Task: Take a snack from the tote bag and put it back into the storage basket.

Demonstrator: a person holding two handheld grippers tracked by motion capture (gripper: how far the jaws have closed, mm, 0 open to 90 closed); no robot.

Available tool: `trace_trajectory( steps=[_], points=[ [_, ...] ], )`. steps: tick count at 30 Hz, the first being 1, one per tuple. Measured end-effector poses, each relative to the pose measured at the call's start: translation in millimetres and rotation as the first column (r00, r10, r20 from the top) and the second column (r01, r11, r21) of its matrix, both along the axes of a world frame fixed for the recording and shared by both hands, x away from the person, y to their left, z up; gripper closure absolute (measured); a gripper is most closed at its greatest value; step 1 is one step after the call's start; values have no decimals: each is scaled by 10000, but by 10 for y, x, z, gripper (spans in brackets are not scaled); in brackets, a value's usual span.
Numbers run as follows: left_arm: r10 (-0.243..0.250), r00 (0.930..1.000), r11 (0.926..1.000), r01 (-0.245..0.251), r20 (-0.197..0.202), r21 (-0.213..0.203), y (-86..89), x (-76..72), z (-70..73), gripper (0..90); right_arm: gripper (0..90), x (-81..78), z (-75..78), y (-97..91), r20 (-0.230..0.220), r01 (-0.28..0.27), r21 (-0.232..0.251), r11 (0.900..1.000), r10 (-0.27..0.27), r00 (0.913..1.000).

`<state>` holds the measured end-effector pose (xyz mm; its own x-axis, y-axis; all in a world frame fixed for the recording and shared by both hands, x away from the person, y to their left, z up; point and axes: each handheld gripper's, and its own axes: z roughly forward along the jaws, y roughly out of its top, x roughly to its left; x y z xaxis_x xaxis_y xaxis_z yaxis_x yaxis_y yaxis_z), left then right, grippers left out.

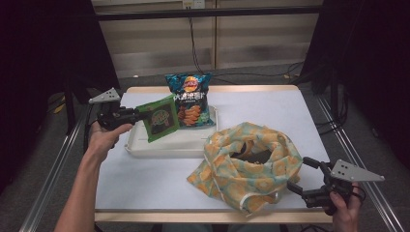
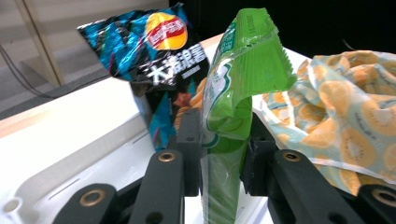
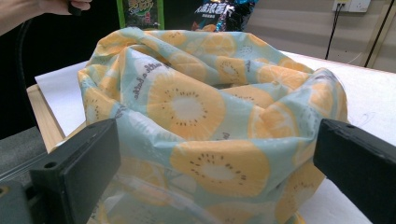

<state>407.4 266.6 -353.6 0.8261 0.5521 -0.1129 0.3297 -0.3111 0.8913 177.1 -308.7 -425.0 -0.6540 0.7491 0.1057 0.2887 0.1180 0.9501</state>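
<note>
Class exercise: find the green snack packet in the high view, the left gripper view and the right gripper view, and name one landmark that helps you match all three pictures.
High view: green snack packet left of centre, held over the white tray by the left gripper.
Left gripper view: centre, upright between the jaws.
Right gripper view: top edge, left of centre.
Shared landmark: the fruit-print bag.

The snack packet point(image 2: 233, 102) is bright green with a dark printed panel. The chip bag point(image 1: 189, 99) is blue and black with a red-and-yellow logo. The cloth bag point(image 3: 210, 116) is pale teal, patterned with orange fruit slices. The tray point(image 1: 164, 145) is white.
</note>
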Motion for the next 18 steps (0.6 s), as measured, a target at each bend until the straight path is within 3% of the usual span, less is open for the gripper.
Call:
trace_trajectory(
  steps=[10, 18],
  points=[
    [354, 9993, 9993, -352, -126, 117, 155, 193, -86, 731, 2, 8, -11, -8, -19, -7, -8, 10000, 7, 10000],
    [469, 9983, 9975, -449, -345, 546, 174, 323, -148, 730, 2, 14, -14, -9, -81, -13, 33, 10000, 13, 10000]
  ],
)
